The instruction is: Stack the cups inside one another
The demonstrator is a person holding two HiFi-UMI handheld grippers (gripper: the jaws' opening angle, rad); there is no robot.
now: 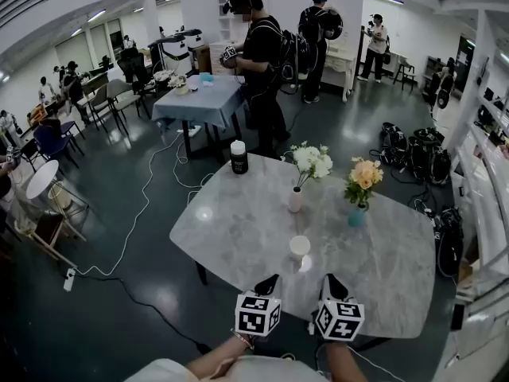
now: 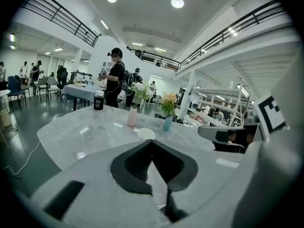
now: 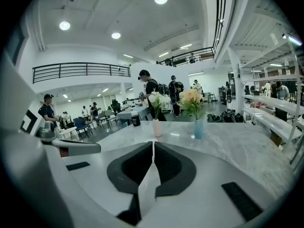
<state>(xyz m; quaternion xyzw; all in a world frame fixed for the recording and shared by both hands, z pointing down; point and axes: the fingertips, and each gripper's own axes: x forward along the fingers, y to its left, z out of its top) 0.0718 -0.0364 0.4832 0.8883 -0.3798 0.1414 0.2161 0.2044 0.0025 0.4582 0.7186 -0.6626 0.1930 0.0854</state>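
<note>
One white cup (image 1: 299, 247) stands upright on the marble table (image 1: 231, 229), a little nearer to me than the two flower vases. My left gripper (image 1: 273, 279) and right gripper (image 1: 328, 279) hover side by side just short of it, over the table's near edge. Both have their jaws shut with nothing between them. In the left gripper view the cup's rim (image 2: 146, 134) shows just beyond the closed tips of the left gripper (image 2: 152, 141). The closed tips of the right gripper (image 3: 153, 142) point past the cup, which I cannot make out in that view.
A pink vase with white flowers (image 1: 295, 200) and a blue vase with yellow flowers (image 1: 357, 216) stand behind the cup. A black jar (image 1: 238, 157) sits at the table's far edge. People stand round a cloth-covered table (image 1: 199, 102) farther back; cables lie on the floor.
</note>
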